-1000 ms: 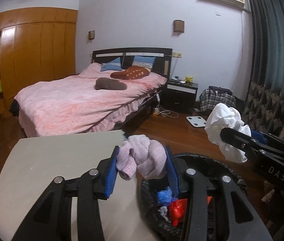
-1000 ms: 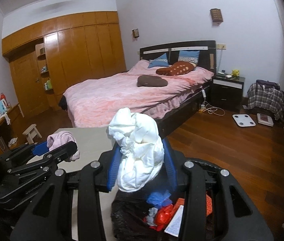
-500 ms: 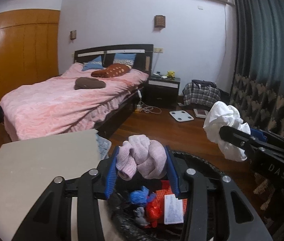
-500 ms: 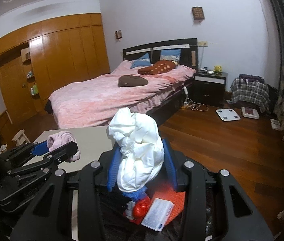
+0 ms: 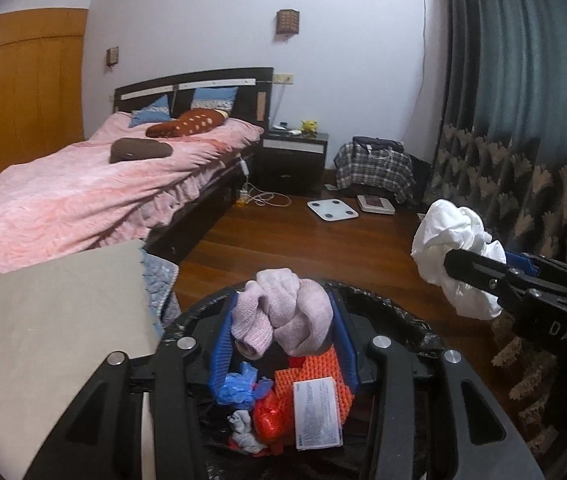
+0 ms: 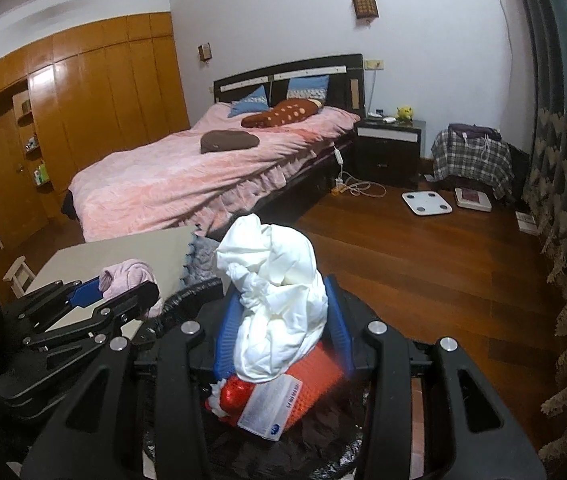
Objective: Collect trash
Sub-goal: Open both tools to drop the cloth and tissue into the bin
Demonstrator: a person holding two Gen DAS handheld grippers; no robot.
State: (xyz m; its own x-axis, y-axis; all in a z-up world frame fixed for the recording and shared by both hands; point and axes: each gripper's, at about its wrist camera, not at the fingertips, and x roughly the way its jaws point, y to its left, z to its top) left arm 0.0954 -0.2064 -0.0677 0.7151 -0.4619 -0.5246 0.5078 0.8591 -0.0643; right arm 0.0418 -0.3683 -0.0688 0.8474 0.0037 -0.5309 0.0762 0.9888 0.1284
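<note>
With the left gripper (image 5: 285,334) clamped on the pink cloth (image 5: 283,316) and the right gripper (image 6: 281,330) on the white wad (image 6: 279,304), both low centre over the bin (image 5: 387,308), release only once squarely above its opening.

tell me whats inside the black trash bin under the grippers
Inside the trash bin show an orange mesh piece, a white printed packet, a blue wrapper and red crumpled trash. The gripper frames cover whatever lies deeper.

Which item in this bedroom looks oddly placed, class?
The white bathroom scale lies out on the open wooden floor beside a second scale, and a cable trails loose from the bed: clutter someone might trip over.
</note>
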